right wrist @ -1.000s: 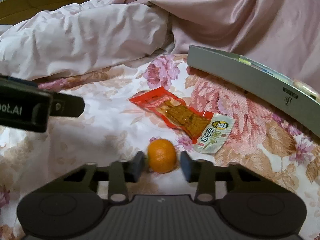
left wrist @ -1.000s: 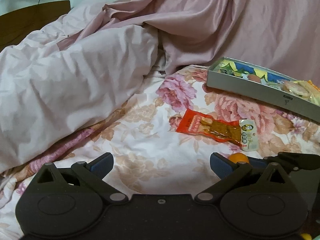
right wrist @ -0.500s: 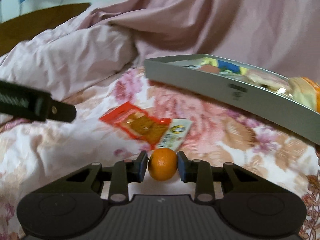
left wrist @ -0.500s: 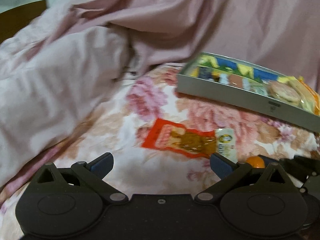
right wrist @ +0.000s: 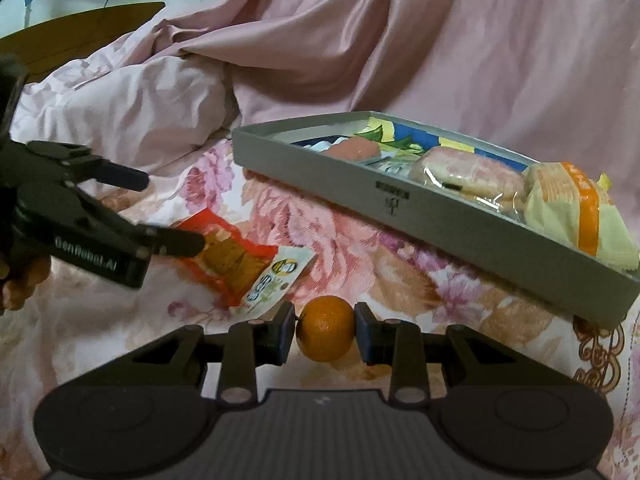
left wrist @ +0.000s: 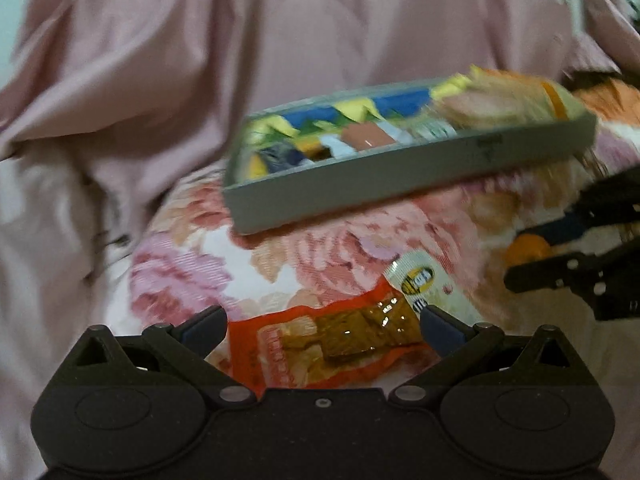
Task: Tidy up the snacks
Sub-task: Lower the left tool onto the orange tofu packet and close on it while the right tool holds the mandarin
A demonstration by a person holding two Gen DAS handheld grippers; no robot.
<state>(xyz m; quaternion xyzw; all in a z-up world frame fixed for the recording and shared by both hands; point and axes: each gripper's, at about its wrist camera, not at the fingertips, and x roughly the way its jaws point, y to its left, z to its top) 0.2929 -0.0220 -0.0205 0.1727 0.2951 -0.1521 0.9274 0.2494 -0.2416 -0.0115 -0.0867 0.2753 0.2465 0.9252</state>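
Note:
A grey tray (right wrist: pixel 400 216) full of wrapped snacks lies on the floral bedsheet; it also shows in the left wrist view (left wrist: pixel 360 184). My right gripper (right wrist: pixel 325 330) is shut on a small orange (right wrist: pixel 326 328), held just above the sheet in front of the tray; the orange also shows in the left wrist view (left wrist: pixel 526 250). A red snack packet (left wrist: pixel 336 340) with a white end lies flat on the sheet. My left gripper (left wrist: pixel 322 326) is open, its fingers on either side of the packet, not touching it. The packet also shows in the right wrist view (right wrist: pixel 244 264).
A rumpled pink duvet (right wrist: pixel 360 40) rises behind and left of the tray. A wooden headboard (right wrist: pixel 80 32) shows at the far left. The tray holds a yellow-wrapped bun (right wrist: pixel 576 212) and a pink cake (right wrist: pixel 468 176) at its right end.
My right gripper closed on the orange and lifted it toward the tray. My left gripper swung right and forward over the red packet, staying open.

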